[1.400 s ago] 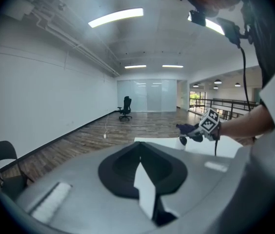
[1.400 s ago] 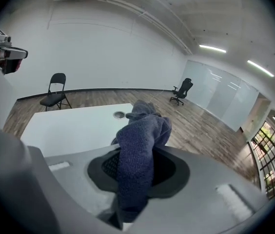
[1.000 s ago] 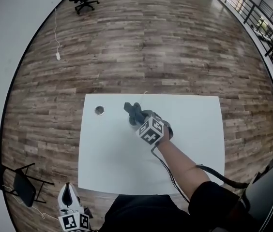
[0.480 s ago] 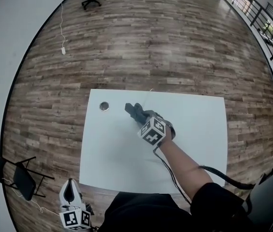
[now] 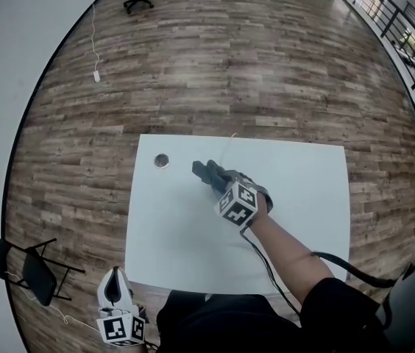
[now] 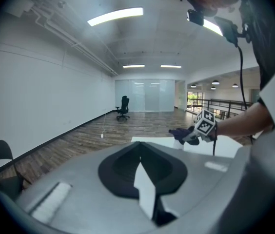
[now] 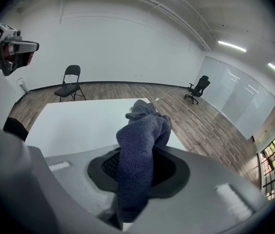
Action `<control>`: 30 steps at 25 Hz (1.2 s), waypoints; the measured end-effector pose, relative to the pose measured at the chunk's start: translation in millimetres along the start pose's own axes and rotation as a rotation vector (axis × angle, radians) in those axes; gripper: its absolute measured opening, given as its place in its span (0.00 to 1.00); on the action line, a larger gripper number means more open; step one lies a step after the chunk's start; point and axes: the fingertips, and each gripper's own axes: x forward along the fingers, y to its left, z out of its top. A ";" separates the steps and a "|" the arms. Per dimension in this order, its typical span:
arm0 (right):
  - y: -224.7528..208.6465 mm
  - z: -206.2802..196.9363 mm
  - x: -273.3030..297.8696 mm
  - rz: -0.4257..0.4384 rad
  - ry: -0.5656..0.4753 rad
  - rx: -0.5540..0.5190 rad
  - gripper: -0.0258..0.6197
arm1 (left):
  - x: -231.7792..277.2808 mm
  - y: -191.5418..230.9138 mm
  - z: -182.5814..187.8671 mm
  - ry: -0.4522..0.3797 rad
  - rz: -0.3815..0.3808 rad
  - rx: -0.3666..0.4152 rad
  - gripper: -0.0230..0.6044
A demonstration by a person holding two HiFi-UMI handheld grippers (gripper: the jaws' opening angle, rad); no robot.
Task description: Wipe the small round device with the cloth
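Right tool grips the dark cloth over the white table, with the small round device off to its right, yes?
No: the head view shows the small round device left of the dark cloth, which the right tool grips over the white table.

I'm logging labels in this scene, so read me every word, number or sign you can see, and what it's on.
No readable words or numbers anywhere.
Cube on the right gripper: black-and-white square markers, no letters.
Cube on the left gripper: the same.
Cloth: no label seen.
Round device: too small to show any print.
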 end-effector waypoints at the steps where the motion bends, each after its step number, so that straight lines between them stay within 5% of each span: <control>1: -2.3 -3.3 -2.9 -0.010 0.000 -0.005 0.18 | 7.9 -4.0 -1.6 -0.003 -0.018 0.005 0.05; 13: 18.6 -40.0 -12.3 -0.064 0.121 0.146 0.18 | 151.4 -73.0 23.9 -0.046 -0.443 0.150 0.05; 16: 11.6 -38.9 -36.6 -0.153 0.084 0.205 0.18 | 189.4 -105.6 42.4 -0.106 -0.516 0.169 0.05; 22: -25.2 -37.6 -83.6 -0.326 0.041 0.284 0.18 | 246.7 -152.7 54.1 -0.162 -0.564 0.199 0.05; 30: -39.3 -24.3 -52.0 -0.284 -0.010 0.282 0.18 | 252.1 -163.5 33.0 -0.138 -0.525 0.157 0.05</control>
